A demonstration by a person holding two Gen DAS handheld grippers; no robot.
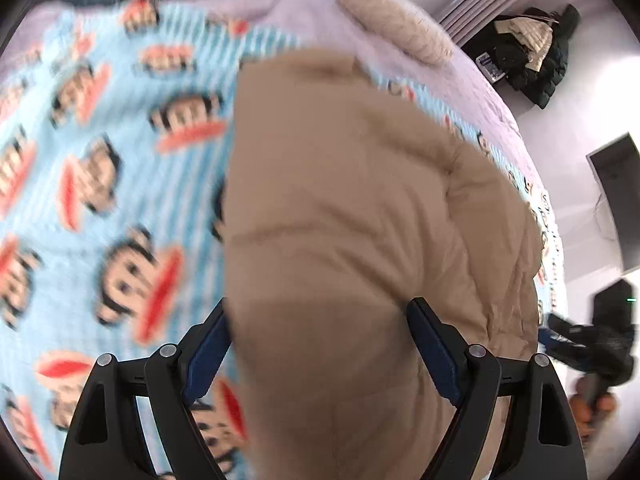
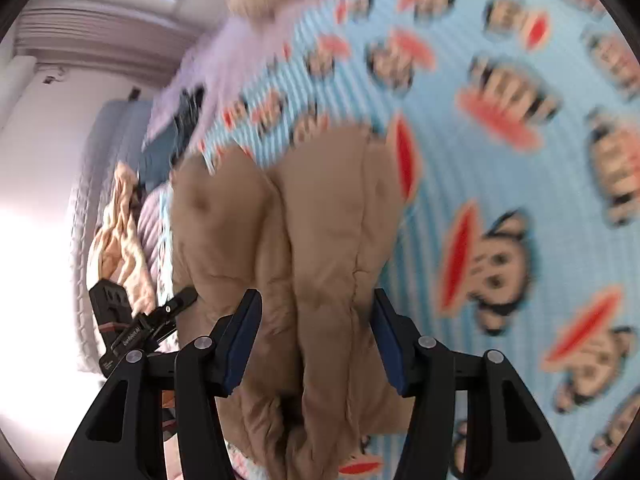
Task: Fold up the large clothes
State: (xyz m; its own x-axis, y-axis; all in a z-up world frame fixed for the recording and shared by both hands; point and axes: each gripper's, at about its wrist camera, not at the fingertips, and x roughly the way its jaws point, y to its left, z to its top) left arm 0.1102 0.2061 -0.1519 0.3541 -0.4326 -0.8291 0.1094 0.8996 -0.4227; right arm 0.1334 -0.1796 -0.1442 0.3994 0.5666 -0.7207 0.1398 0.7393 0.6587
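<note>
Left wrist view: the left gripper [image 1: 318,344] stands wide with a fold of the tan padded coat [image 1: 360,200] bulging between its pads, though blur hides whether they press it. Right wrist view: the right gripper [image 2: 316,344], about half open, straddles bunched coat, grip likewise uncertain. Both ends are probably gathered so the coat, on the monkey-print blanket [image 2: 500,160], can fold over.
</note>
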